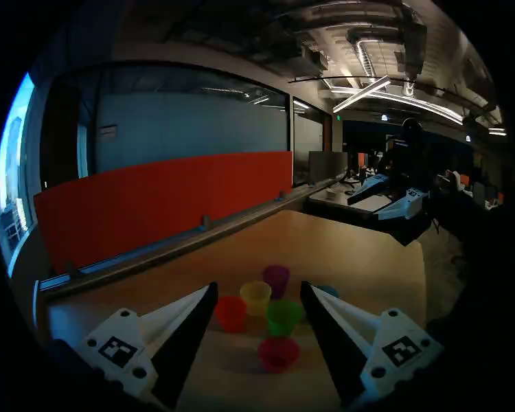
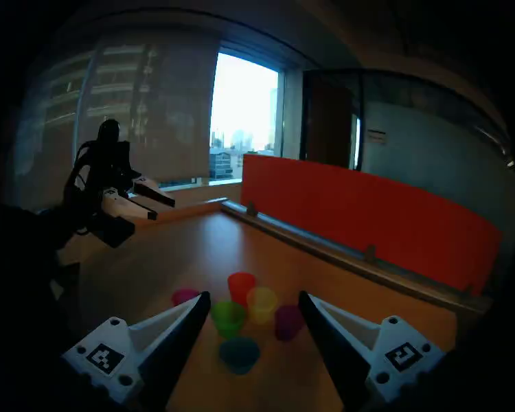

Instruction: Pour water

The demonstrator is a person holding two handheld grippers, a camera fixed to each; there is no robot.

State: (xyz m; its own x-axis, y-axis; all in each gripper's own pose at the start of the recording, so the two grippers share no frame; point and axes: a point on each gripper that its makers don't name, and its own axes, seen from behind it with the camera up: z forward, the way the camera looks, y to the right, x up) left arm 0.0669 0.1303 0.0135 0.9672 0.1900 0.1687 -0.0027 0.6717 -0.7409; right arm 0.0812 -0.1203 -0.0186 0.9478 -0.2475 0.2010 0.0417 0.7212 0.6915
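Six plastic cups (image 1: 283, 316) clustered on desk (image 1: 367, 261), away from edges, upright, mouths up. Fingers apart, empty: left gripper (image 1: 258, 284), right gripper (image 2: 253, 294).

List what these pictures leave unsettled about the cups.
Left gripper view: the blue cup is mostly hidden behind a finger of the left tongs.
Right gripper view: the pink cup is partly covered by a finger of the right tongs.
Both views: dim light hides whether any cup holds water.
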